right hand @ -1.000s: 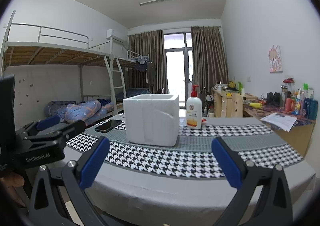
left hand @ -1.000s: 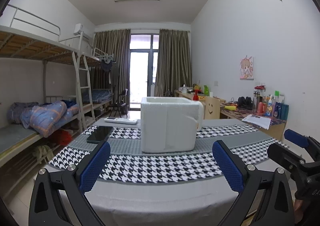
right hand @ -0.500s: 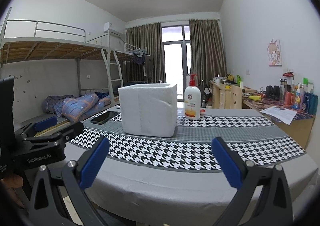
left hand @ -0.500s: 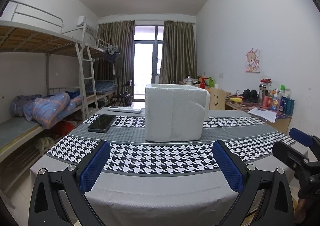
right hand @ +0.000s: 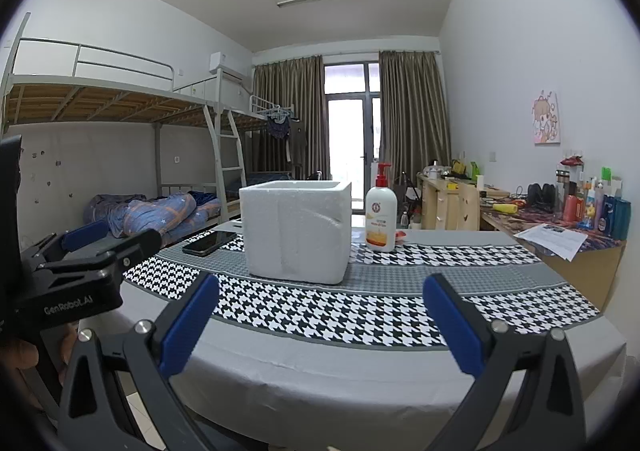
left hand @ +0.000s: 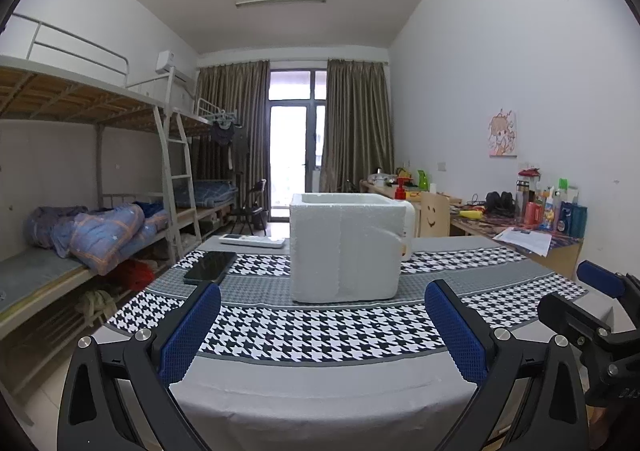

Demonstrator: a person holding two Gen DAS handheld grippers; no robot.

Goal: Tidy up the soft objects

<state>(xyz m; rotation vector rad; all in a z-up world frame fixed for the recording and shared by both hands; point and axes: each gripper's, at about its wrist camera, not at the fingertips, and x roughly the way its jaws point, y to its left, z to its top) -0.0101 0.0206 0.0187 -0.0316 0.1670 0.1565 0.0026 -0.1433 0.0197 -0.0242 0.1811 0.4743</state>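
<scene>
Holding both tools level at the near edge of the surface (left hand: 320,403), I see my left gripper (left hand: 322,331) with its blue pads spread wide and nothing between them. My right gripper (right hand: 320,325) is the same: pads far apart, empty. Each one shows at the edge of the other's view, the right gripper just off to the right of the left one, both short of the cloth.

Straight ahead of the left gripper, past a band of black-and-white houndstooth cloth (left hand: 320,331), stands a white foam box (left hand: 346,247), upright with its top open; I cannot see inside it. From the right gripper the same foam box (right hand: 298,229) sits ahead and slightly left, with a dent in its near right face. Just beyond it to the right stands a white pump bottle (right hand: 381,211) with a red pump, close beside the box but apart from it. From the left view that bottle is mostly hidden behind the box.

Ahead and left of the left gripper a dark phone (left hand: 211,266) lies flat on the cloth, and farther back a white remote (left hand: 252,241) lies near the far edge. No soft object shows on the surface in either view.

Far left is a bunk bed (left hand: 80,103) with a rumpled blue quilt (left hand: 108,235) on the lower bunk. Far right, a desk (right hand: 560,235) crowded with bottles carries a loose paper.
</scene>
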